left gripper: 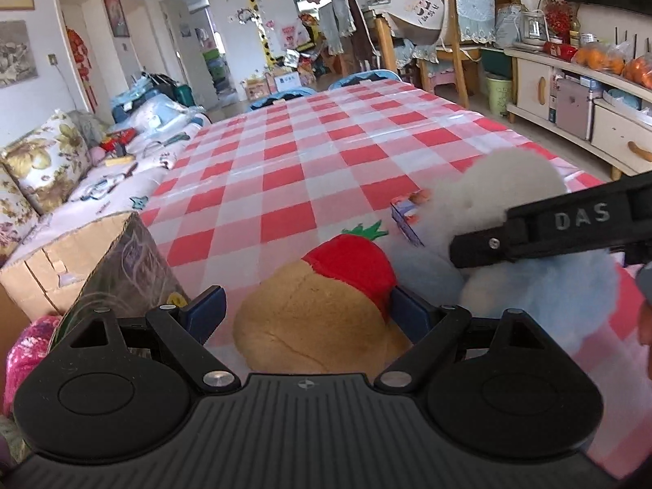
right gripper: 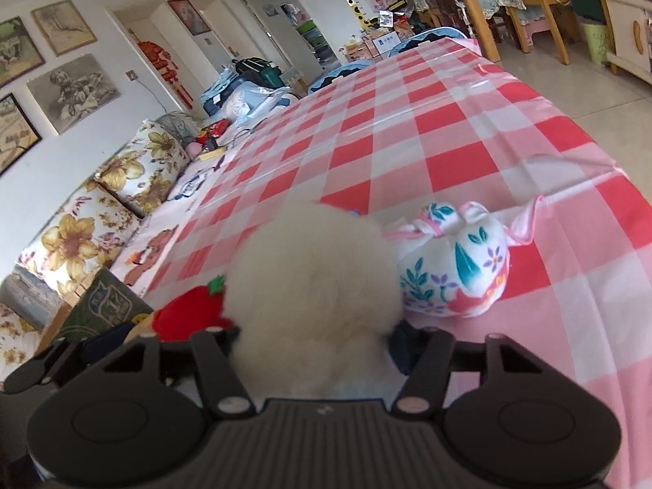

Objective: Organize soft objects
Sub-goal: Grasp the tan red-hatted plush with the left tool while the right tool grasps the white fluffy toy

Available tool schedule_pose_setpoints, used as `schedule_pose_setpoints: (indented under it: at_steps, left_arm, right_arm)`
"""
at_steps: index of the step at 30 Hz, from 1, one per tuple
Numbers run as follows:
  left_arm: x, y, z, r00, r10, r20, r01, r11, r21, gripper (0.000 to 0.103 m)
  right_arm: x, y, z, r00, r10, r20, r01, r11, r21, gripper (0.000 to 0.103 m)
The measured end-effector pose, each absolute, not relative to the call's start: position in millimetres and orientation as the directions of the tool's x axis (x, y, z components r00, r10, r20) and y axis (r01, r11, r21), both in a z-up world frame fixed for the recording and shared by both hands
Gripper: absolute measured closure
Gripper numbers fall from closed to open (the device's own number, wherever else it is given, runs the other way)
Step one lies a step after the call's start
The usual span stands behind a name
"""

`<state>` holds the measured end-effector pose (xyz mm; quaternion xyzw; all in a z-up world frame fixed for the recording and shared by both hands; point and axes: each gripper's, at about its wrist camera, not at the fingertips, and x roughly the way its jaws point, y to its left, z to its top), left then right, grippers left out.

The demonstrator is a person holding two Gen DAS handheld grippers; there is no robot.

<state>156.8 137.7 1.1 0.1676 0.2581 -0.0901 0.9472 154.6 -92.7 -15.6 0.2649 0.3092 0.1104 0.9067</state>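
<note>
White fluffy toy (right gripper: 313, 285) sits on checked tablecloth (right gripper: 468, 130), squeezed in my R gripper (right gripper: 316, 334). Only R cam shows floral pouch (right gripper: 456, 269) beside it. L cam: my L gripper (left gripper: 305, 309) wide, straddling tan plush (left gripper: 309, 318), pads apart from it.

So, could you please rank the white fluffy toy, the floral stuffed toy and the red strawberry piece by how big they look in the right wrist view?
1. White fluffy toy, though it sits nearest the camera, which inflates it.
2. Floral stuffed toy.
3. Red strawberry piece, partly hidden, so its true size is unsure.
</note>
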Motion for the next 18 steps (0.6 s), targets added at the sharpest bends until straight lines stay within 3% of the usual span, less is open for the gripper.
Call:
schedule_pose_setpoints:
  at_steps: [3, 7, 18]
  left_arm:
    - [159, 137, -2, 0.847, -0.065, -0.527, 0.246, 0.928, 0.281, 0.001]
    - [158, 135, -6, 0.848, -0.041, -0.528, 0.234, 0.923, 0.304, 0.012]
    - [139, 139, -1, 0.838, -0.080, -0.540, 0.248, 0.938, 0.245, 0.017]
  right_arm:
    - [155, -92, -17, 0.774, 0.394, -0.496, -0.056, 0.823, 0.566, 0.050]
    - [154, -85, -13, 0.768, 0.403, -0.498, -0.077, 0.830, 0.553, 0.059]
    - [146, -78, -6, 0.759, 0.366, -0.539, -0.063, 0.865, 0.497, 0.063]
